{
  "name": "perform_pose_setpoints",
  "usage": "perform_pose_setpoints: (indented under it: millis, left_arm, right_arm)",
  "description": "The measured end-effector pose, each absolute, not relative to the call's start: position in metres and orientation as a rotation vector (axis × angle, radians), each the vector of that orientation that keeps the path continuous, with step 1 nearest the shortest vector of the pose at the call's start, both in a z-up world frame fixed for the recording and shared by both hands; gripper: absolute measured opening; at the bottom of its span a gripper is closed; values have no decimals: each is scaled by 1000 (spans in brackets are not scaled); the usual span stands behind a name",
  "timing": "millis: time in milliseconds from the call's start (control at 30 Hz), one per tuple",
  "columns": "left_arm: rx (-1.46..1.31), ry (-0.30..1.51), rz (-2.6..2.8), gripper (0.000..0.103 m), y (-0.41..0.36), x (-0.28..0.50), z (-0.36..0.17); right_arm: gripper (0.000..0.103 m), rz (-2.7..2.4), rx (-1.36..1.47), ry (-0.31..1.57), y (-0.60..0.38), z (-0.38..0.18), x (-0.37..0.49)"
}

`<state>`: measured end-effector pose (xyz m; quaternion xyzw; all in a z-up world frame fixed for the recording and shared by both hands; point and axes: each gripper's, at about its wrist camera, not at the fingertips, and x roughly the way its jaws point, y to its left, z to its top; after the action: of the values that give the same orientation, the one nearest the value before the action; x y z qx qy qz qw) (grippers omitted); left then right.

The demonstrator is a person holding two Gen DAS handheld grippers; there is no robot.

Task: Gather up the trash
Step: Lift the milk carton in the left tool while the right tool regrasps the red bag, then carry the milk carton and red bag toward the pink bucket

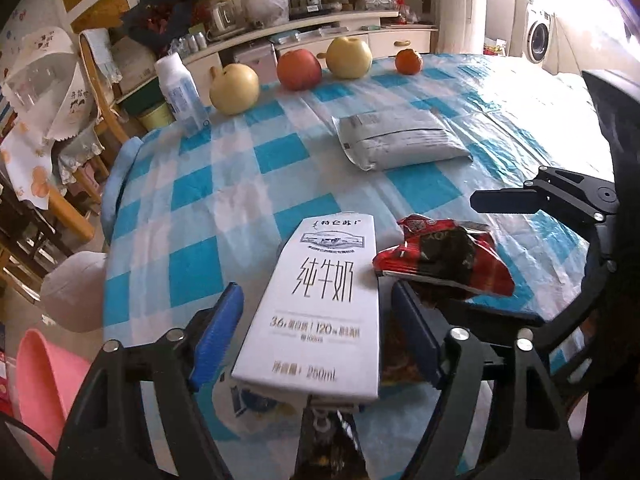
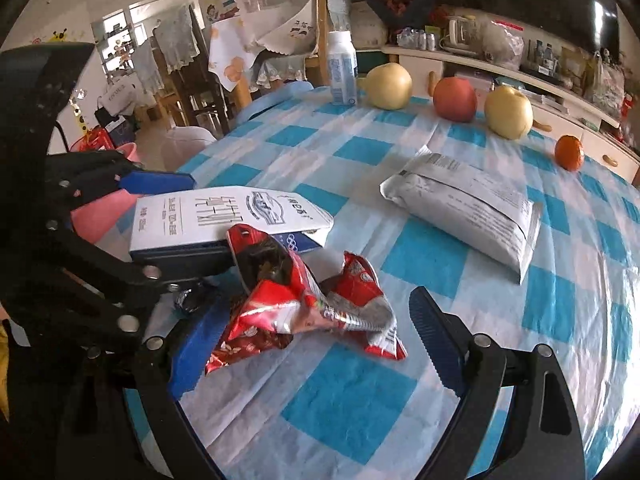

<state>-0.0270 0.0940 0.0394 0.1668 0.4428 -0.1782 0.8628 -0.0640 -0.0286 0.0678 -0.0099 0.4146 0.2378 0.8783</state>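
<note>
A white milk carton point(image 1: 320, 304) lies flat near the table's front edge, between the blue pads of my left gripper point(image 1: 320, 316). The jaws stand open on either side of it, with gaps showing. The carton also shows in the right wrist view point(image 2: 224, 216), with the left gripper point(image 2: 176, 220) around it. A crumpled red snack wrapper point(image 2: 304, 300) lies just right of the carton, between the open jaws of my right gripper point(image 2: 312, 344). It also shows in the left wrist view point(image 1: 444, 256). A grey foil pouch point(image 1: 400, 140) lies further back point(image 2: 468, 208).
Two yellow pears point(image 1: 234, 88), a red apple point(image 1: 299, 69), an orange point(image 1: 408, 61) and a white bottle point(image 1: 180, 92) stand along the far edge of the blue-checked tablecloth point(image 1: 248, 184). A pink bin point(image 1: 44, 380) stands on the floor to the left.
</note>
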Motion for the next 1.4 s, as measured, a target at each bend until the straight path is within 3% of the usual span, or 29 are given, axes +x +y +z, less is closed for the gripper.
perform_pose_setpoints:
  millis: [100, 167, 233, 367, 667, 967, 1400]
  left_arm:
    - [338, 948, -371, 62, 92, -22, 32]
    - [330, 952, -368, 60, 92, -21, 29]
    - [304, 944, -363, 57, 94, -21, 30]
    - [249, 934, -330, 56, 101, -21, 31]
    - [112, 872, -282, 55, 128, -26, 43]
    - [8, 798, -258, 55, 153, -31, 64]
    - [-99, 722, -142, 55, 204, -35, 93]
  right_arm:
    - [86, 498, -35, 862, -25, 67, -62]
    - [75, 502, -47, 859, -23, 67, -62]
    - [69, 505, -54, 856, -22, 67, -62]
    - [59, 498, -63, 852, -21, 68, -62]
    - [47, 455, -10, 855, -32, 72, -59]
    - [41, 412, 19, 840, -39, 75, -61]
    - [40, 413, 11, 833, -27, 84, -64]
